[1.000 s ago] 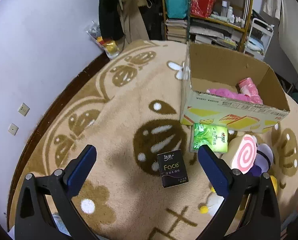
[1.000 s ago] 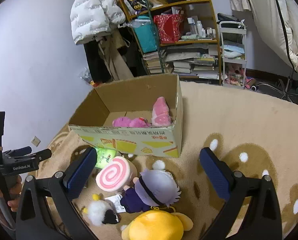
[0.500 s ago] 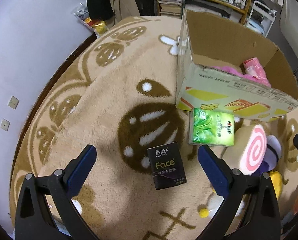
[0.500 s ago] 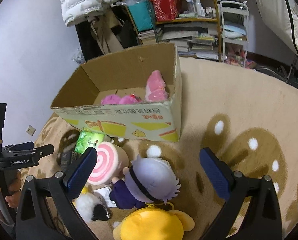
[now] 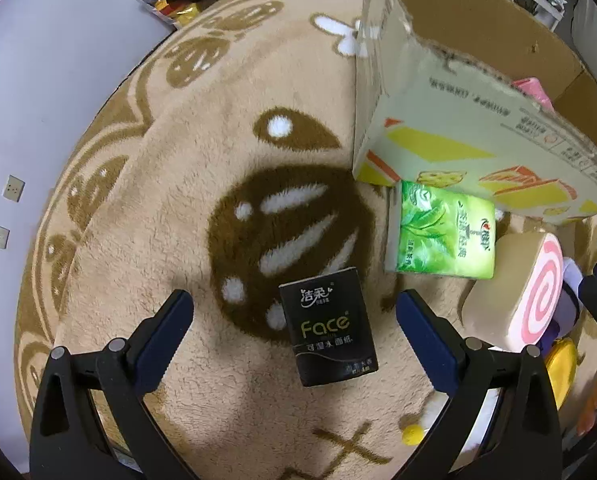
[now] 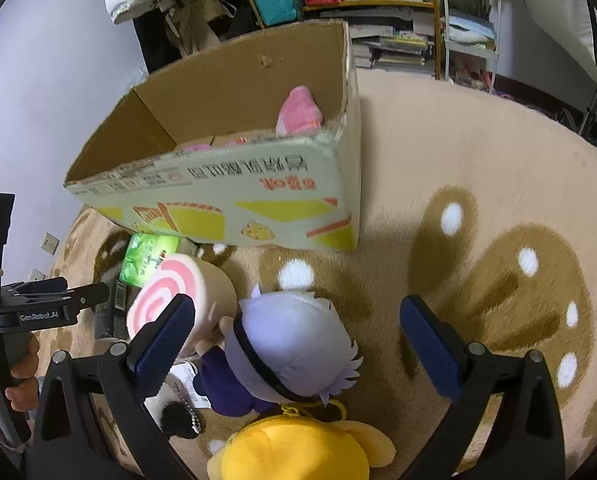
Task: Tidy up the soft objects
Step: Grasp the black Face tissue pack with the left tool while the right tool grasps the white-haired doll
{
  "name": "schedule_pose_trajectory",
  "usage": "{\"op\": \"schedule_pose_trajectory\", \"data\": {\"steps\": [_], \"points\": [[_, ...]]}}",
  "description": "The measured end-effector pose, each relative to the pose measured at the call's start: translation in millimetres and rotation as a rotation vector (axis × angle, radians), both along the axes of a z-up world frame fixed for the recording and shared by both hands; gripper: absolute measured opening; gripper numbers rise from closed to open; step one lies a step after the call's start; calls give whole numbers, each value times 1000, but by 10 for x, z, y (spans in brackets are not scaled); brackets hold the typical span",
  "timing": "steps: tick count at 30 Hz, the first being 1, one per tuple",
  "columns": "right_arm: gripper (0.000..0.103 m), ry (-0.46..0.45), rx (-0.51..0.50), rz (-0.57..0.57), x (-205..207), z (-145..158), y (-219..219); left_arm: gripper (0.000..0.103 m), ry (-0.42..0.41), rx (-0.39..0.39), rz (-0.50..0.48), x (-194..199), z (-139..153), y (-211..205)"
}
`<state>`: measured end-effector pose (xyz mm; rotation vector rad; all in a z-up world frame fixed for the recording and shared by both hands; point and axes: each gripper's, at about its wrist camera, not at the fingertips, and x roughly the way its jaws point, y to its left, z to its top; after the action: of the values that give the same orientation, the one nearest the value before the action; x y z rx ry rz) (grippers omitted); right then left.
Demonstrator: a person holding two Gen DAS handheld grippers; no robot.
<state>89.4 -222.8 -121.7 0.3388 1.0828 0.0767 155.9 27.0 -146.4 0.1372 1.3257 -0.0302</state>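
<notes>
My left gripper [image 5: 294,328] is open, its fingers on either side of a black "Face" tissue pack [image 5: 328,330] lying on the carpet. A green tissue pack [image 5: 444,236] lies beside the cardboard box [image 5: 450,148]. My right gripper [image 6: 296,338] is open just above a white-haired plush doll [image 6: 294,346]. A pink swirl roll plush [image 6: 178,294] and a yellow plush [image 6: 298,452] lie beside the doll. Pink soft items [image 6: 300,112] lie inside the box [image 6: 234,196].
A beige patterned carpet [image 5: 178,160] covers the floor. A purple wall [image 5: 38,60] stands on the left. Shelves with books and bags [image 6: 378,12] stand behind the box. A small black-and-white fluffy toy [image 6: 178,416] lies by the doll.
Both grippers have lowered and moved forward. The black pack now lies between my left fingers, and the doll sits between my right fingers. Both stay open.
</notes>
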Motion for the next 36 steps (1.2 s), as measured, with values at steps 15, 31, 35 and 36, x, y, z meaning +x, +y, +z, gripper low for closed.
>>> {"op": "schedule_pose_trajectory", "data": {"steps": [15,31,35,36], "points": [[103,139,-11,41,58,-298,20,99,81,-4,-13,28,-212,-12],[72,140,45,87,60,-322,159,52,137,-59,-53,6,-384,-98],[70,123,23,91,29,-277,212,51,119,-52,-47,-23,-374,-87],[70,116,16,90,20,-262,219,51,107,-42,-44,-52,-361,-86]]}}
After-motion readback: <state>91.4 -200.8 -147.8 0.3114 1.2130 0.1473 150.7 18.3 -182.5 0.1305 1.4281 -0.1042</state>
